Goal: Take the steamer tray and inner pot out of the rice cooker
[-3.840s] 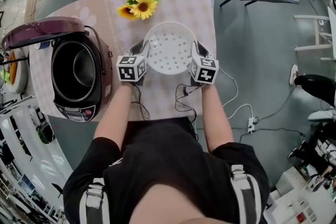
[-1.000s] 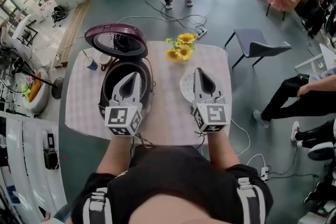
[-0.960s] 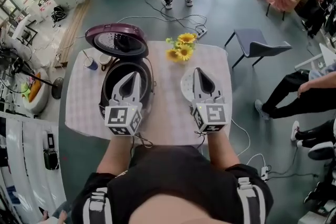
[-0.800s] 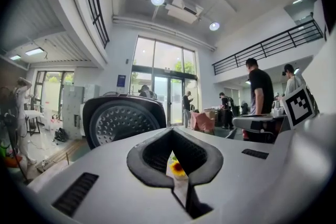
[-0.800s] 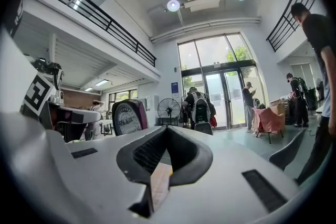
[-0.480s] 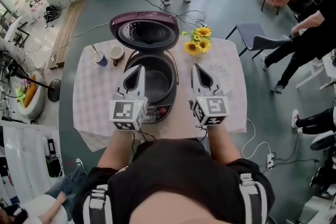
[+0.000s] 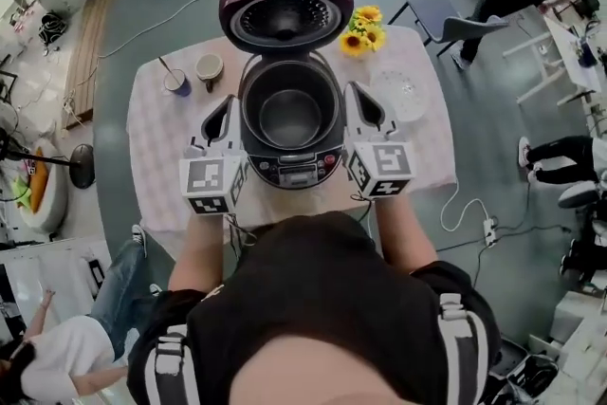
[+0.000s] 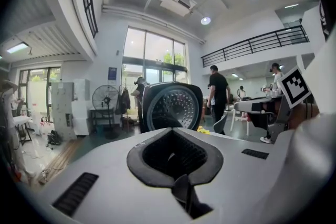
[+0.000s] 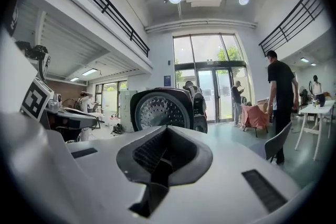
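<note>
Cloth-covered counter (image 7: 152, 156) carries the open rice cooker (image 7: 289, 170), its inner pot (image 7: 289, 114) seated inside. The steamer tray (image 7: 403, 95) already lies to the right, near the sunflowers (image 7: 363, 27). Flanking the cooker, the left tool (image 7: 226, 105) and right tool (image 7: 354, 94) each have jaws pressed together and empty, likely lined up on either side to take the pot's rim.

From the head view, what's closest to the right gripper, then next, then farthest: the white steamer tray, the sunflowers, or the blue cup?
1. White steamer tray, right beside the right gripper.
2. Sunflowers, farther back.
3. Blue cup, left, across the rice cooker.
</note>
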`<move>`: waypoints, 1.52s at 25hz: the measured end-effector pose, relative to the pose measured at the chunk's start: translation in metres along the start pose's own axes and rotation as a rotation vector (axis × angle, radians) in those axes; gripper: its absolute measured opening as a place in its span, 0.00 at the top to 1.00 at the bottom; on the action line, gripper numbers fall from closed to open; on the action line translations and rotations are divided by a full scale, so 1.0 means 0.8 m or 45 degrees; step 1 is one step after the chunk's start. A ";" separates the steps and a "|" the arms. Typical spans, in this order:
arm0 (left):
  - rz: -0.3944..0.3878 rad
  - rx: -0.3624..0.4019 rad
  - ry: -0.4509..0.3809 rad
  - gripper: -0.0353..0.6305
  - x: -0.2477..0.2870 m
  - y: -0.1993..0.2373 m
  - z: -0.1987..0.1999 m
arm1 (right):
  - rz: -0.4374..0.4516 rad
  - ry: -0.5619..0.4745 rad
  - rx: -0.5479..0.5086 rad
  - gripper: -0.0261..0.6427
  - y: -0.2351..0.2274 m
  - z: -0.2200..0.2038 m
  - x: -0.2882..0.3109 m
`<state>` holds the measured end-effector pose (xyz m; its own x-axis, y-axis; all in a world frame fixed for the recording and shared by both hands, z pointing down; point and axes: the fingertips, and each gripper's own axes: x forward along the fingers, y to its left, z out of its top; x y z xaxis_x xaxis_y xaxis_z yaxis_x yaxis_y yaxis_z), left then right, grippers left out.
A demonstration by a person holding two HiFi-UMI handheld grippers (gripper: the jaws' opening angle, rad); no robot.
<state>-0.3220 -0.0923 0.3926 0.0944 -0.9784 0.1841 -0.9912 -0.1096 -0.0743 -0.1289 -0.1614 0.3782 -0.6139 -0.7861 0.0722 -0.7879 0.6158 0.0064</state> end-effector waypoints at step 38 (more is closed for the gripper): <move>-0.493 -1.103 0.529 0.51 0.063 0.015 -0.162 | 0.520 0.680 0.899 0.68 -0.050 -0.174 0.081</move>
<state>-0.3410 -0.1200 0.5281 0.5442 -0.7473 0.3813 -0.6426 -0.0791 0.7621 -0.1303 -0.2297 0.5212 -0.8802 -0.2842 0.3802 -0.4747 0.5254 -0.7061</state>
